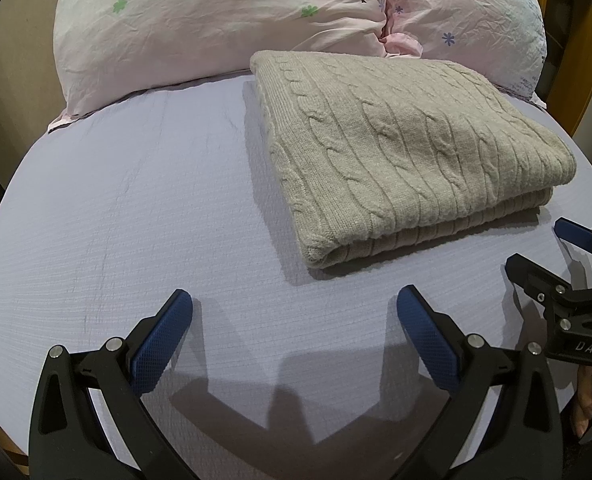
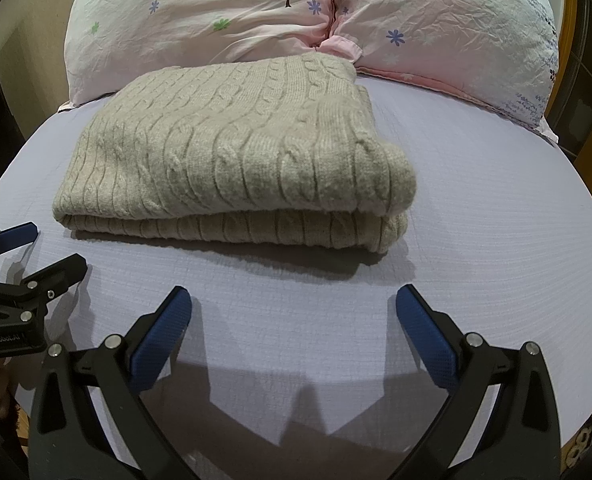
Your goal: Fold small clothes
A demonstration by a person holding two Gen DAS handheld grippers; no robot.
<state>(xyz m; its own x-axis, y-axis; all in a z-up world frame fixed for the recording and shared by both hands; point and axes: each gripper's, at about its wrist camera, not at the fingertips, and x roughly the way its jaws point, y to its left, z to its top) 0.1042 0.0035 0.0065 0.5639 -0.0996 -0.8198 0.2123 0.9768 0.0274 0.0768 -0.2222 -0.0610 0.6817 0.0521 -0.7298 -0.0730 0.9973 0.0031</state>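
Observation:
A beige cable-knit sweater point(image 1: 407, 152) lies folded in a neat stack on the lilac bed sheet point(image 1: 136, 208); it also shows in the right wrist view point(image 2: 232, 152). My left gripper point(image 1: 294, 300) is open and empty, hovering over the sheet in front of the sweater's near left corner. My right gripper point(image 2: 294, 300) is open and empty, in front of the sweater's near edge. Each gripper shows in the other's view: the right gripper point(image 1: 535, 244) at the right edge, the left gripper point(image 2: 52, 246) at the left edge, both open.
Two pink floral pillows point(image 1: 216, 20) point(image 2: 455, 28) lie side by side behind the sweater at the head of the bed. A wooden frame point(image 1: 587, 60) shows at the far right. Bare sheet point(image 2: 495, 220) lies to the sweater's sides.

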